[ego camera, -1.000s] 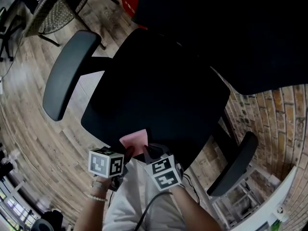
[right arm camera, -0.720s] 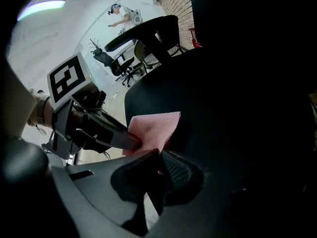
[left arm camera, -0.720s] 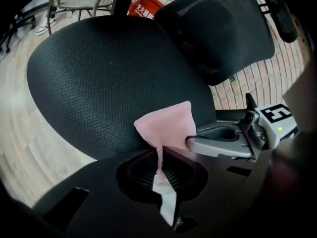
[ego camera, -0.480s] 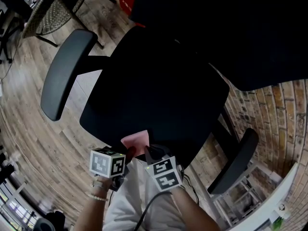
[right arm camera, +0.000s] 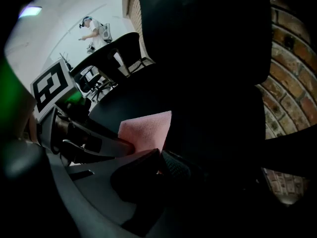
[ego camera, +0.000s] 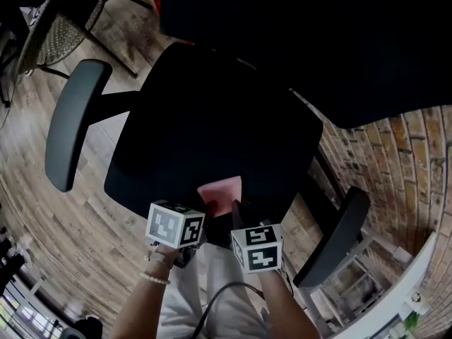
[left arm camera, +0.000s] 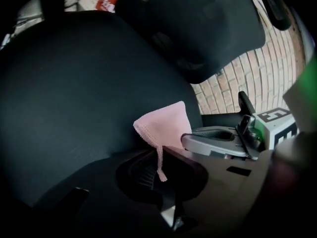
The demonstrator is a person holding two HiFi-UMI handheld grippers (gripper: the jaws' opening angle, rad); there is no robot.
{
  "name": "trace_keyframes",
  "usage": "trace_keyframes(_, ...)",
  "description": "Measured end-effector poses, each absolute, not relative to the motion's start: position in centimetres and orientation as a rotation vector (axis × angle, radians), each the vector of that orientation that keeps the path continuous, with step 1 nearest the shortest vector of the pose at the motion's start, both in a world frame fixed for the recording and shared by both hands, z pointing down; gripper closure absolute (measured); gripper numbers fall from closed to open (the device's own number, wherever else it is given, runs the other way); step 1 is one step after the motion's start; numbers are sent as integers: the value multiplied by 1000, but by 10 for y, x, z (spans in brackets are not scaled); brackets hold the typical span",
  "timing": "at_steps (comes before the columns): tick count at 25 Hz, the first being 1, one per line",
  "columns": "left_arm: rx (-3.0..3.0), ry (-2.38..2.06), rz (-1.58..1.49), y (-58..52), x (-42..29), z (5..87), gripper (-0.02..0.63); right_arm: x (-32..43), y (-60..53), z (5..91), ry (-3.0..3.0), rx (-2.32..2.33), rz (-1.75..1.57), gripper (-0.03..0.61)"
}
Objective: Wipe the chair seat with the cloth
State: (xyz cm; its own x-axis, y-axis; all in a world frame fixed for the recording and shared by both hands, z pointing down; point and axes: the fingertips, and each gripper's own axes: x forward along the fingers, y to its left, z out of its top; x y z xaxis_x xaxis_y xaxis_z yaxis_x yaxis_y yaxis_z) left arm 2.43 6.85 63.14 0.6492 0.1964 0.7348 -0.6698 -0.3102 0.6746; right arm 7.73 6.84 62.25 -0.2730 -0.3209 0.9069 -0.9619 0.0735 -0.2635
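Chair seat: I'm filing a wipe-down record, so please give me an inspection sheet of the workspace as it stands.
Surface: black chair seat, no marks visible, though it is dark.
Job's things: pink cloth at the seat's front edge, between the grippers.
Clutter: nothing seen.
Grippers: right gripper shut on the cloth; left gripper at the cloth's corner, grip too dark to tell.
Cables: one black cable trailing below the right gripper.
Surroundings: wood-plank floor, brick wall, wicker chair.

Your cloth is pale pink against the black chair seat; the armrests are dark grey, the floor shows brown wood planks, and the wall is tan brick.
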Motion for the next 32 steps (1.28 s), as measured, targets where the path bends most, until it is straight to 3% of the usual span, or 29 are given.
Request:
trace_keyframes(14,1806,-230,918,29,114,630,584,168,31,615,-1456,1634,1182,528)
trace_keyframes(32,1737,-169,1014,96,53,634,584,105,107,622,-1473,1535,1281,526)
